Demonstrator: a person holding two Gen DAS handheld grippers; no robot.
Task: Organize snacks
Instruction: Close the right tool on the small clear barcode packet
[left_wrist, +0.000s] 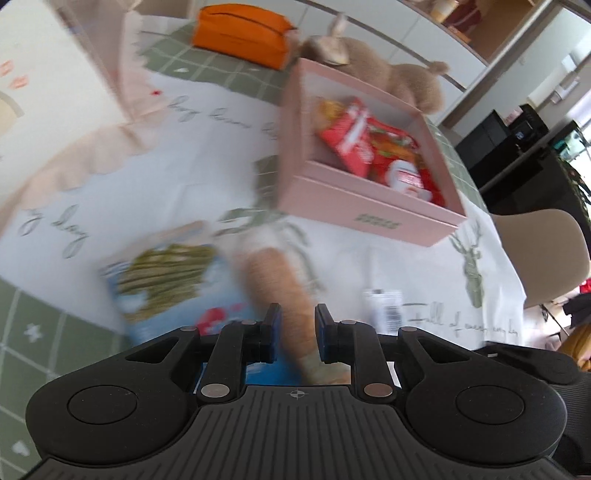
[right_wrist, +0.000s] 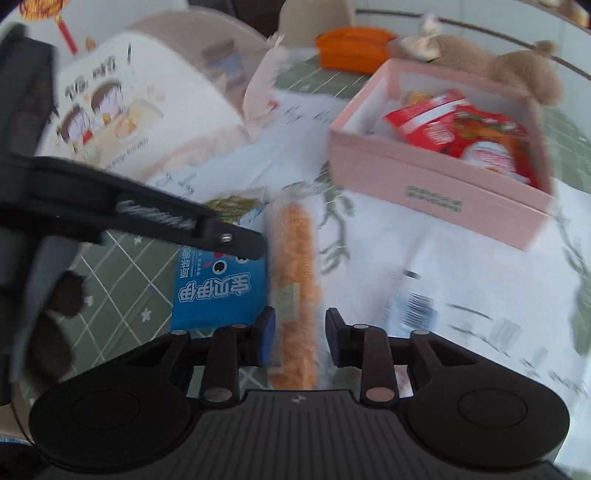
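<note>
Pink box (right_wrist: 436, 192): far right, red snacks inside.
Right tool (right_wrist: 300, 332): narrow, astride orange cracker sleeve (right_wrist: 295, 258), not clearly pinching.
Left tool (left_wrist: 297, 317): closed, over blue packet (right_wrist: 221, 291).

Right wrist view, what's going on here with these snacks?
A person with two handheld grippers is sorting snacks. The left gripper is shut on a long orange snack pack; the right gripper straddles the same pack, grip unclear. A blue packet lies beside it, and the pink box already holds red packets.
</note>
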